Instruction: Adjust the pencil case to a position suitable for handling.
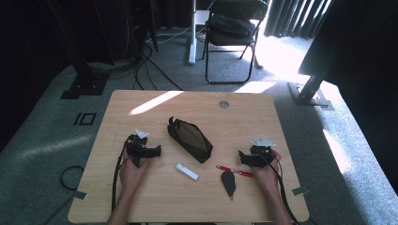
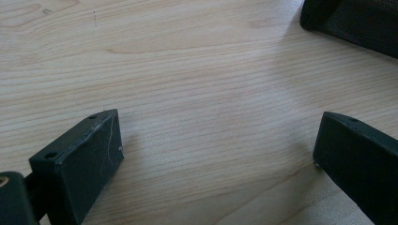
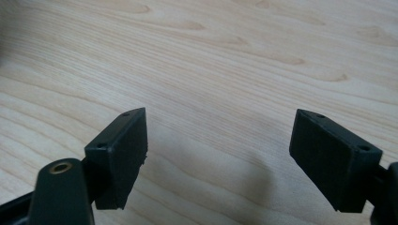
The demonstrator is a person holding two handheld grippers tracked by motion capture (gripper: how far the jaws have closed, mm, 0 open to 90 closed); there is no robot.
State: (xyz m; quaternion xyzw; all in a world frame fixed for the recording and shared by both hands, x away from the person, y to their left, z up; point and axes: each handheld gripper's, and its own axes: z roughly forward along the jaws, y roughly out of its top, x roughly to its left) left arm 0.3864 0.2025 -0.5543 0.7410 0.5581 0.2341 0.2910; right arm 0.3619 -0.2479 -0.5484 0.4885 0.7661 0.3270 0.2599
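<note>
High view: wooden worktop [image 1: 141, 197] with a black pouch [image 1: 190, 139] lying at an angle in the middle, a small white tube [image 1: 187, 171] in front of it, a red pen [image 1: 234, 170] and a dark teardrop-shaped piece [image 1: 228, 183] toward the right. Left gripper [image 1: 158, 151] held low over the worktop just left of the pouch, not touching it; right gripper [image 1: 241, 156] sits just above the red pen's right end, near it. Left gripper view: jaws wide, nothing but bare wood between them, pouch corner [image 2: 356, 23] at top right. Right gripper view: jaws wide apart, nothing between them, bare wood below.
</note>
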